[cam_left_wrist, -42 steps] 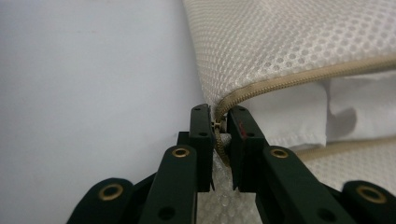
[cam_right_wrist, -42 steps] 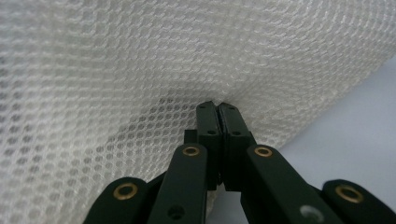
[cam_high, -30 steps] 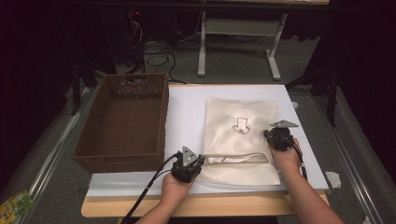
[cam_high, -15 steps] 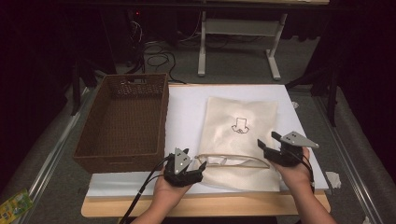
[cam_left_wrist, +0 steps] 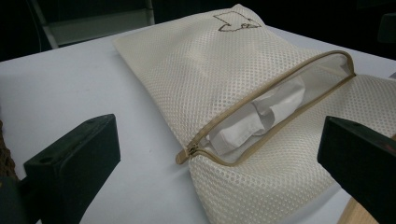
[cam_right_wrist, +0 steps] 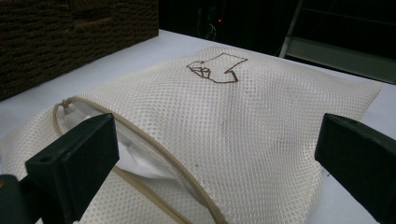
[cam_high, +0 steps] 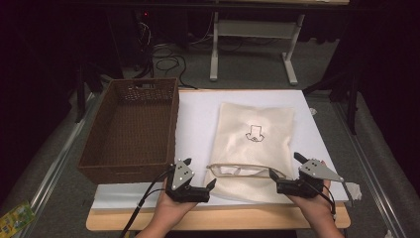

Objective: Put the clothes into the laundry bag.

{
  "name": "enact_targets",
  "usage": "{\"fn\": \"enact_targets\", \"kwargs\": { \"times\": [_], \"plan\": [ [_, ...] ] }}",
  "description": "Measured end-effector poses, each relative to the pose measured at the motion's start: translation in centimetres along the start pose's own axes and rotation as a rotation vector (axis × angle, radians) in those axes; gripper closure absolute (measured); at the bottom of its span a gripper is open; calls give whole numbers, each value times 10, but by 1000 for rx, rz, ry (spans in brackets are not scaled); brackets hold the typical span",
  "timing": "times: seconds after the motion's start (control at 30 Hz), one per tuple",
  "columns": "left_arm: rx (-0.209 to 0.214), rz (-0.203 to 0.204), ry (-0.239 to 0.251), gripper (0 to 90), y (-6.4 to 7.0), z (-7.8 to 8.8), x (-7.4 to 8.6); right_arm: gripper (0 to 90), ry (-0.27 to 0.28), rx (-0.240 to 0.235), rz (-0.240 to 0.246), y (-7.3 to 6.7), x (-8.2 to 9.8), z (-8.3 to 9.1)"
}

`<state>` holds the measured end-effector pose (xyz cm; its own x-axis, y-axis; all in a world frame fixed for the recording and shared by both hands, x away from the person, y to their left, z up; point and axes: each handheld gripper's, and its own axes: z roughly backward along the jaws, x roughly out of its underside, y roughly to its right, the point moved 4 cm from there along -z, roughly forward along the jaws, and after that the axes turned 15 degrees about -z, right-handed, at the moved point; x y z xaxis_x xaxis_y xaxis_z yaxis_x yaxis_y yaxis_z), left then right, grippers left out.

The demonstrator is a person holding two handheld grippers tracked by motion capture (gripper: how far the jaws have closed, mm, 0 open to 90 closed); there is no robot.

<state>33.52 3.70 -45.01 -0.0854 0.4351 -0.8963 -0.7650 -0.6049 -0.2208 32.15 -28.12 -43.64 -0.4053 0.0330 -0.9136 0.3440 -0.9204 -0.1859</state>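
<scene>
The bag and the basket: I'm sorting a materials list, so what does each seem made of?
The bag looks like cream synthetic mesh fabric, matte, going by its fine grid of holes, with a tan zipper edging the opening. The basket looks like dark brown woven wicker or rattan, possibly imitation; its walls show a tight weave.

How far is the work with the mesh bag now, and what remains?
Done: the mesh bag lies unzipped on the white table, its opening gaping. Nothing is in hand: the left gripper and right gripper are both open beside it. Left, probably: the white cloth sits inside, and the wicker basket holds nothing.
</scene>
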Motion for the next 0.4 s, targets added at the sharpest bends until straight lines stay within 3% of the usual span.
{"fn": "enact_targets", "kwargs": {
  "times": [0.03, 0.4],
  "plan": [
    [-2, -17, -7, 0, 1, 0, 1, 3, -3, 5, -1, 0, 1, 0],
    [-3, -25, -20, 0, 2, -1, 2, 3, 9, 1, 11, 1, 0, 3]
  ]
}}
